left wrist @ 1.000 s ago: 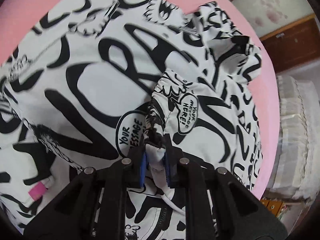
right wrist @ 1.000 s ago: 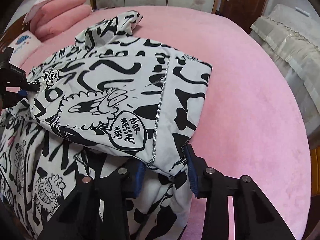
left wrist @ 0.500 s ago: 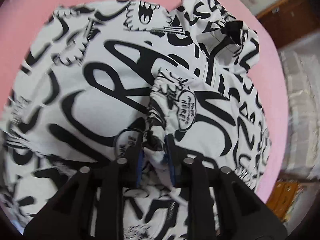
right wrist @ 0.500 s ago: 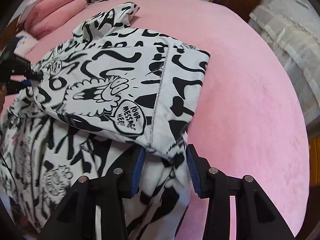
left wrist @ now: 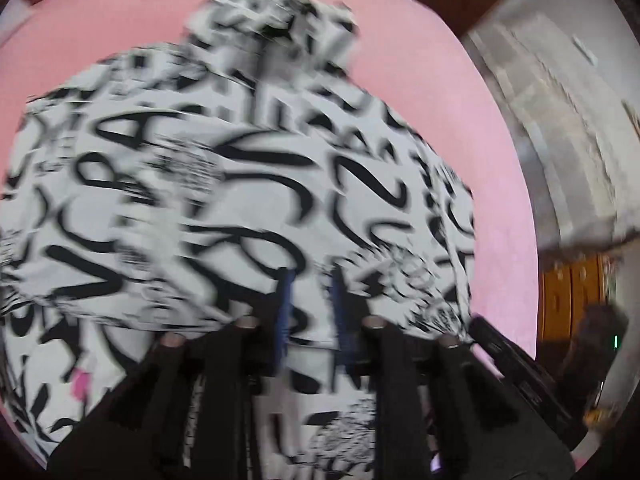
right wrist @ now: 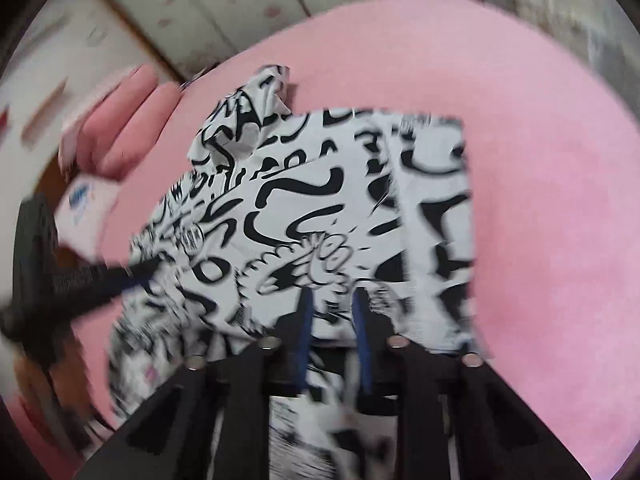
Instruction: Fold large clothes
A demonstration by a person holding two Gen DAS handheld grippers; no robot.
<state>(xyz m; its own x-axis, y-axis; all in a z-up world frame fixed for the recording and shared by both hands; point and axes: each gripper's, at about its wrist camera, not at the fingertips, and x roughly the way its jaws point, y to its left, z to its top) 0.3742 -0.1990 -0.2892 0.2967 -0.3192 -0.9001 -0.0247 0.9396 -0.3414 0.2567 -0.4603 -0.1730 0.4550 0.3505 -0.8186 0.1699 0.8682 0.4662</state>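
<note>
Looking down my left gripper (left wrist: 310,280), I see the blue pads narrowed after just closing, the black-and-white printed garment (left wrist: 240,184) beneath and beyond them; motion blur keeps me from telling whether cloth is pinched. My right gripper (right wrist: 332,300) has likewise just closed to a narrow gap over the garment's near edge, grip unclear. The garment lies folded on a pink bed cover (right wrist: 540,160). Farther left sit pink pillows (right wrist: 116,120); pale wardrobe doors (right wrist: 224,0) stand beyond.

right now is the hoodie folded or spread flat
Partly folded: a layer of the hoodie lies doubled over the rest on the bed, its straight edge at the right. Blur hides finer detail.
</note>
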